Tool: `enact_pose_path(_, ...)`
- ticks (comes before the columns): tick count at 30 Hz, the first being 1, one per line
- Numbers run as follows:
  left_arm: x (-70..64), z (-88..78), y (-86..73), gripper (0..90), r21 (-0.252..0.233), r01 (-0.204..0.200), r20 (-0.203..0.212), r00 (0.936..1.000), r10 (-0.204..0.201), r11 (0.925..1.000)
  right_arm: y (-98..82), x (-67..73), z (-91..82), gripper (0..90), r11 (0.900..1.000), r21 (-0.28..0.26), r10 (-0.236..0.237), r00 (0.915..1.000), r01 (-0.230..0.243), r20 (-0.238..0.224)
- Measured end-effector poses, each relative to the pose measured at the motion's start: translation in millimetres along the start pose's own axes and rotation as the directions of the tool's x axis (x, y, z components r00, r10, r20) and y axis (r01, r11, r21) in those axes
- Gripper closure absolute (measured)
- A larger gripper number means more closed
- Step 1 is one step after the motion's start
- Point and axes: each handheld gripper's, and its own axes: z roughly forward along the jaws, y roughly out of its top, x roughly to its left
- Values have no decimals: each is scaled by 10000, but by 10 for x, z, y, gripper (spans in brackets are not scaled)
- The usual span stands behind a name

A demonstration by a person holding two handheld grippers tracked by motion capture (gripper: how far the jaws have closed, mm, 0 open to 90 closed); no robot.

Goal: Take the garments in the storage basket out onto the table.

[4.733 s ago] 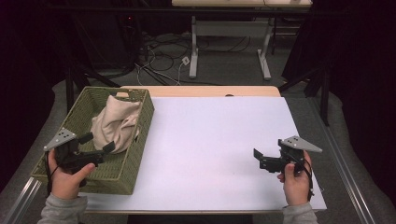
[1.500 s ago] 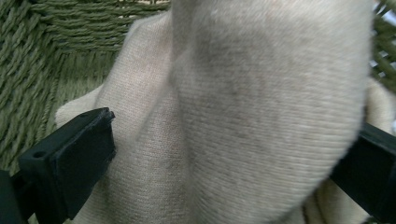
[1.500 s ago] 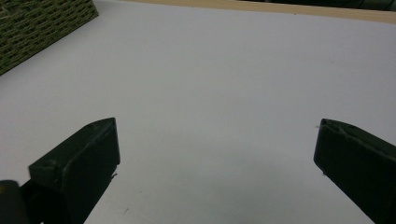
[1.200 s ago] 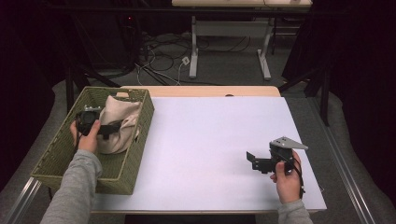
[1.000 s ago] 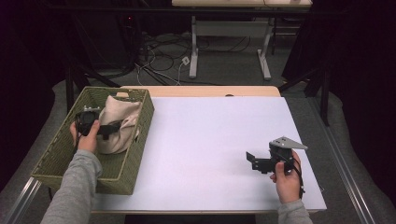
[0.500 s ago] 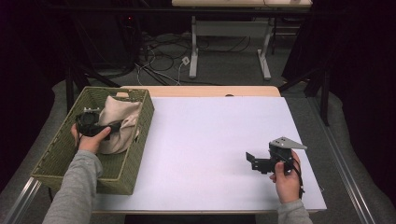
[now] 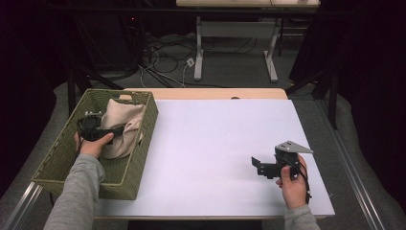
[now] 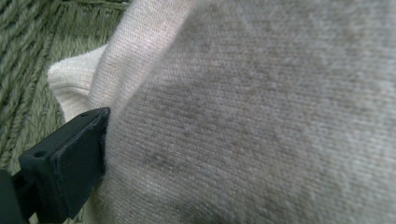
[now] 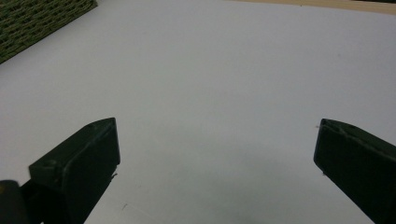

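A beige knitted cloth point(image 7: 122, 120) lies bunched in the far half of a green woven basket point(image 7: 142, 148) at the table's left. My left gripper point(image 7: 119, 130) reaches into the basket and presses against the cloth's left side. In the left gripper view one black finger point(image 8: 65, 163) stands wide at the left, and the cloth point(image 8: 261, 112) covers the other. The jaws look spread with cloth between them. My right gripper point(image 7: 256, 166) hovers open over the white table top point(image 7: 215, 129) at the right front, nothing between its fingers point(image 9: 77, 163).
The basket's woven wall point(image 9: 37, 18) shows at the far left in the right gripper view. A wooden table edge point(image 7: 215, 93) runs along the back. Cables and desk legs point(image 7: 198, 48) lie on the floor beyond.
The left gripper went from the basket's near left corner into the basket, and over the last second pushed lower against the cloth. The right gripper shifted slightly left and stayed open.
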Motion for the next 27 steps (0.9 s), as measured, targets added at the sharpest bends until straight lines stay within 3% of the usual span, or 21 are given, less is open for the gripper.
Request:
enact_pose_path(6, -2, -1, 0, 37, 163, -16, 77, 10000, 15, 9999, -4, -3, 8, 2, 10000, 5, 33, 10000, -33, -27)
enact_pose_path(11, -2, -32, 11, 155, 524, 128, 366, 9992, -147, 9985, -12, -7, 21, 3, 10000, 52, 30, 10000, -30, -33)
enact_pose_path(18, 13, -40, 14, 225, 694, 347, 602, 9974, -389, 9970, -9, -5, 30, 3, 9999, 65, 89, 10000, -88, -42)
enact_pose_path(27, 5, -72, 16, 354, 862, 201, 644, 9976, -257, 9961, -11, 1, 52, 4, 9999, 19, 116, 9999, -116, 0)
